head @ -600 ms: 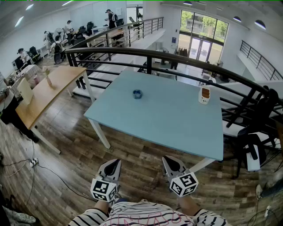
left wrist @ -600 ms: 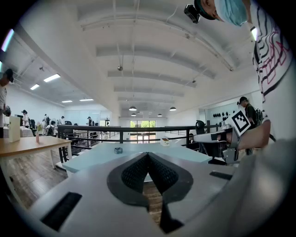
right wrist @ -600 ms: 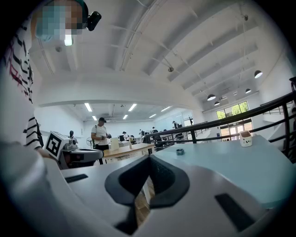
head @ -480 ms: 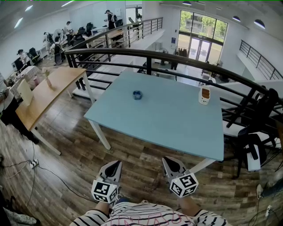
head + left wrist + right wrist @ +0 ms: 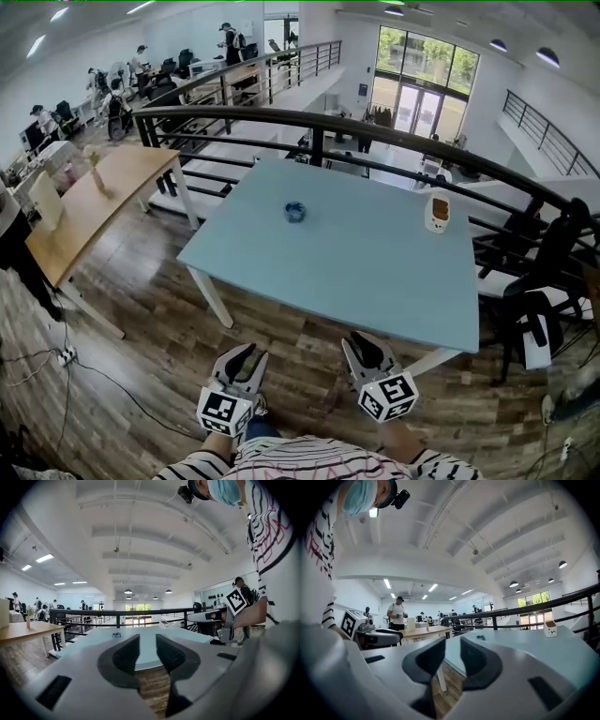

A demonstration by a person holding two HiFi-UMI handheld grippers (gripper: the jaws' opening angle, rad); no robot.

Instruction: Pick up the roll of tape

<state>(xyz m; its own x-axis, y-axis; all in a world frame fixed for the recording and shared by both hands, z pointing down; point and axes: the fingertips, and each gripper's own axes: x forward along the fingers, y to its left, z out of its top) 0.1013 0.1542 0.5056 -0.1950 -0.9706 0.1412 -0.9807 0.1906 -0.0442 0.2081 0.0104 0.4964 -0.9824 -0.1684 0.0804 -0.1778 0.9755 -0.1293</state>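
Note:
The roll of tape (image 5: 294,211) is small and blue and lies flat on the far left part of the light-blue table (image 5: 375,272). It shows as a small ring in the left gripper view (image 5: 116,634) and the right gripper view (image 5: 480,637). My left gripper (image 5: 246,352) and right gripper (image 5: 354,344) hang side by side over the wooden floor, short of the table's near edge and far from the tape. Both point towards the table. In each, the jaws stand almost together with nothing between them (image 5: 147,641) (image 5: 453,644).
A small white container (image 5: 437,212) with a brown top stands at the table's far right. A black railing (image 5: 319,122) curves behind the table. A wooden table (image 5: 89,202) stands to the left, a dark chair (image 5: 534,309) to the right. People work at desks far off.
The head view has shifted a little, so the table sits slightly higher and further right. Both grippers stay close to the body, a little lower in the picture, jaws unchanged.

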